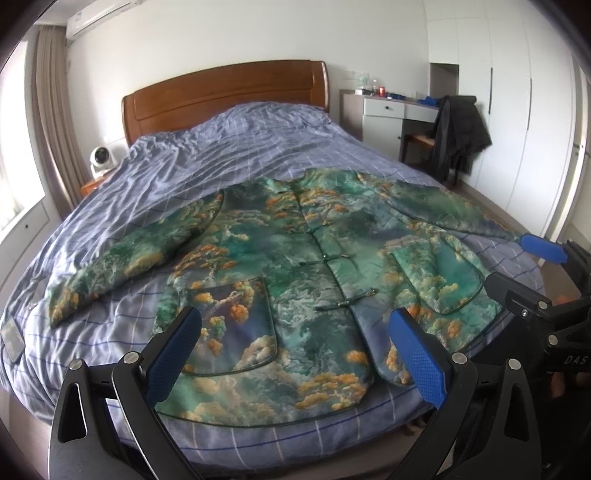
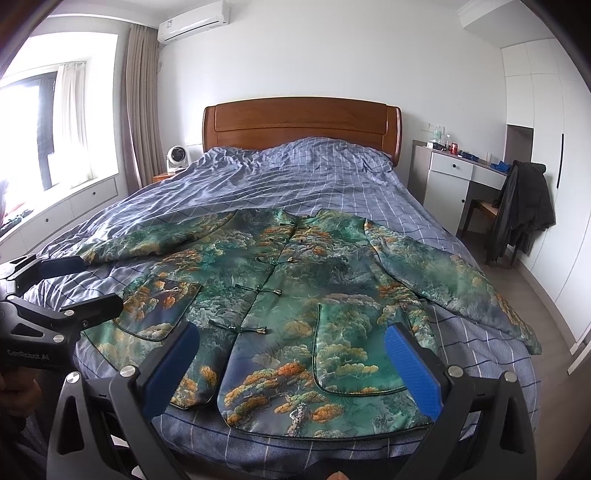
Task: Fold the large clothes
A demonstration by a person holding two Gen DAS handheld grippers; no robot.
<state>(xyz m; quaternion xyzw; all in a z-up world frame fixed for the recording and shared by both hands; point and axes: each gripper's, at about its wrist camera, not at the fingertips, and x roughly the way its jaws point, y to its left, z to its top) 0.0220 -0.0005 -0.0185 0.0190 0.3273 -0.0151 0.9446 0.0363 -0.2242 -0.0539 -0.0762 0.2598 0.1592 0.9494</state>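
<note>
Here we are at the foot of the bed [image 1: 207,155], and the jacket [image 1: 295,258] is laid out flat, front up, across the near half of the checked blue cover, collar toward the wooden headboard [image 1: 225,92] and hem right at the foot edge. Green and orange landscape print, knot buttons [image 2: 275,292] fastened down the middle, a patch pocket [image 2: 354,354] on each side. Both sleeves are spread outward: one runs toward the window side, the other sleeve [image 2: 461,288] toward the wardrobe side, its cuff reaching the bed's edge.

The left tongs [image 1: 295,354] hover over the hem, blue pads wide apart, nothing between them, the cloth lying below. The right tongs [image 2: 291,365] hang over the hem on the other front panel, pads just as wide apart and gripping nothing. In the left view the right tongs show at the right edge, by the far cuff, fingers parted; in the right view the left tongs sit at the left edge near the other cuff, also parted.

Around the room: a small white fan [image 2: 177,158] beside the headboard, an air conditioner [image 2: 192,20] high on the wall, a white table [image 2: 454,177] with a red can on it, and a dark coat [image 2: 524,206] draped over a chair
</note>
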